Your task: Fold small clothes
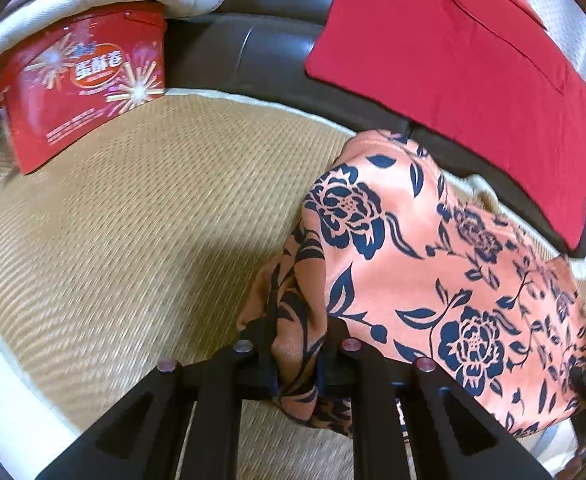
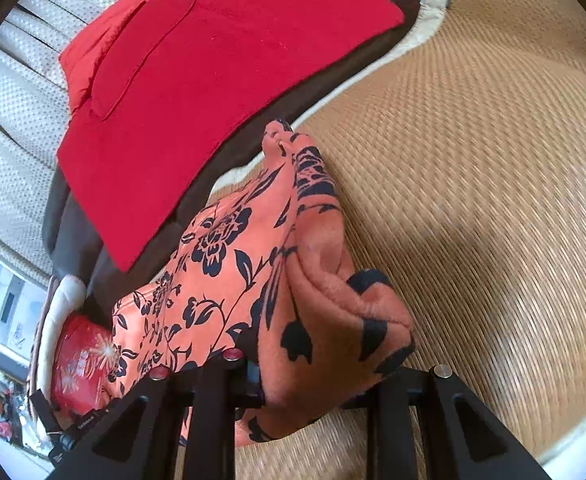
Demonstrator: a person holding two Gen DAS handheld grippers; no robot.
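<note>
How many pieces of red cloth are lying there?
2: a large red cloth on the dark sofa seat beyond the woven mat, and a smaller orange-red piece tucked partly beneath it. More may be hidden.

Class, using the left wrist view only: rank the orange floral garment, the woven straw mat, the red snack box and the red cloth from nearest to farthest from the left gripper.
1. Orange floral garment: clamped in the left gripper.
2. Woven straw mat: directly beneath and ahead.
3 and 4. Red snack box, far left, and red cloth, far right on the dark sofa: too close to call.
</note>
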